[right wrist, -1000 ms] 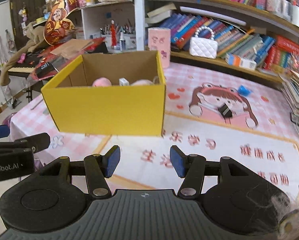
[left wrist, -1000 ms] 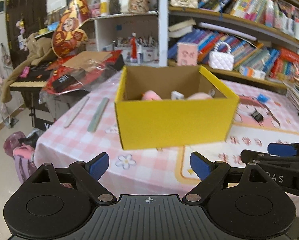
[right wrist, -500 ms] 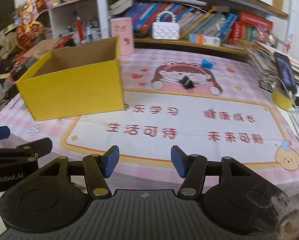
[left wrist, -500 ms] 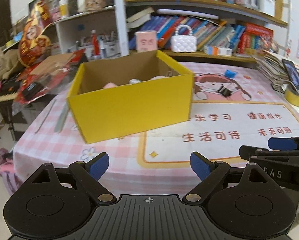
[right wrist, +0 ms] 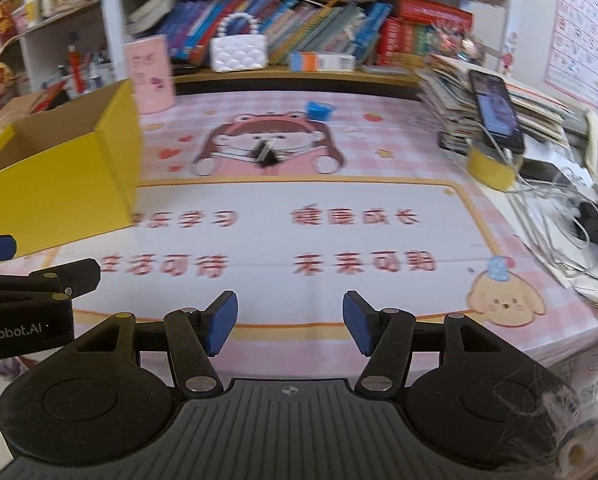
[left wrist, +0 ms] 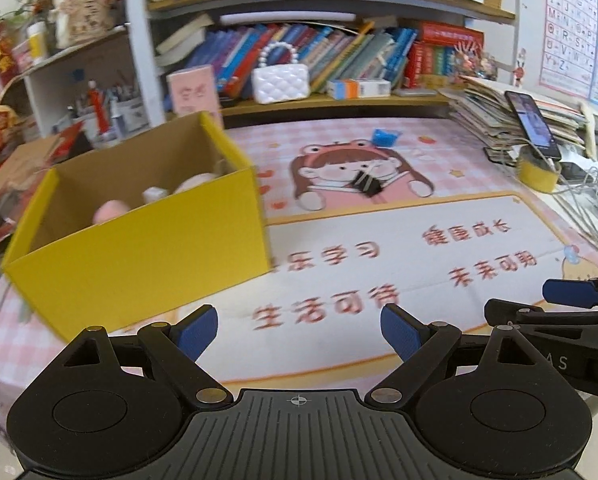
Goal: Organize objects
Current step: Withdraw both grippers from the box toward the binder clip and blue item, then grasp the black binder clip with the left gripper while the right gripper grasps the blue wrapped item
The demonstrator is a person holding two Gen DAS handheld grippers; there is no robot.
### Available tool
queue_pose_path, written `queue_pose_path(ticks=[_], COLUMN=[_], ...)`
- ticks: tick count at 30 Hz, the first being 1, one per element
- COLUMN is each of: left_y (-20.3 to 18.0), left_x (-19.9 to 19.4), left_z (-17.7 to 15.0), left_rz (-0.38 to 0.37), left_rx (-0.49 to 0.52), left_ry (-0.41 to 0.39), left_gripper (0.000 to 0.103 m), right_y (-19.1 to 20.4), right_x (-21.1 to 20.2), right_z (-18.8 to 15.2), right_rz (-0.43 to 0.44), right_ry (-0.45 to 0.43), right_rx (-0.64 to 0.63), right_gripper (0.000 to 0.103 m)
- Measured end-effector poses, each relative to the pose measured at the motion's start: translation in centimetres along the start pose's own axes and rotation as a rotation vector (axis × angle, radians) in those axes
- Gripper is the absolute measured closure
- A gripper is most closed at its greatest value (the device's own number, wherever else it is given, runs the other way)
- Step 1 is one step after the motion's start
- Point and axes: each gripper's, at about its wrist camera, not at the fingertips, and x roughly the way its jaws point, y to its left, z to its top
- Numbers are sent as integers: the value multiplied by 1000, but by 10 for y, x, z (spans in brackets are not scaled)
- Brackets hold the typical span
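Observation:
A yellow cardboard box (left wrist: 139, 248) stands on the left of the table, with pink soft things and a small white item (left wrist: 153, 194) inside; it also shows in the right wrist view (right wrist: 59, 184). A black binder clip (left wrist: 365, 184) (right wrist: 265, 154) lies on the cartoon girl print. A small blue object (left wrist: 385, 137) (right wrist: 319, 111) lies behind it. My left gripper (left wrist: 299, 330) is open and empty near the table's front edge. My right gripper (right wrist: 289, 324) is open and empty beside it.
A yellow tape roll (right wrist: 491, 168) holds a phone (right wrist: 495, 110) at the right, with cables (right wrist: 559, 208) and a stack of books (right wrist: 451, 100). A pink box (right wrist: 151, 74) and white handbag (right wrist: 239, 52) stand by the bookshelf at the back.
Both views have swung right: the yellow box has shifted from centre to the left, and the phone, tape roll and cables have come into view. Both grippers stay open and empty.

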Motion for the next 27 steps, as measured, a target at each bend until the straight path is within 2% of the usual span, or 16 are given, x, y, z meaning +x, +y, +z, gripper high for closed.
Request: queue_pose_path(ticks=[5, 12, 27], left_y=[-21, -47, -78], left_x=[19, 50, 99], left_z=[18, 39, 93], left_rz=[-14, -13, 91], left_rx=[23, 17, -42], left_ry=[13, 43, 12], left_gripper=[12, 12, 13], right_y=[-27, -53, -98], right_x=[18, 48, 104], right_z=[13, 37, 98], right_rz=[-16, 8, 91], right_ry=[20, 49, 27], right_rx=[23, 13, -9], right_gripper=[47, 47, 47])
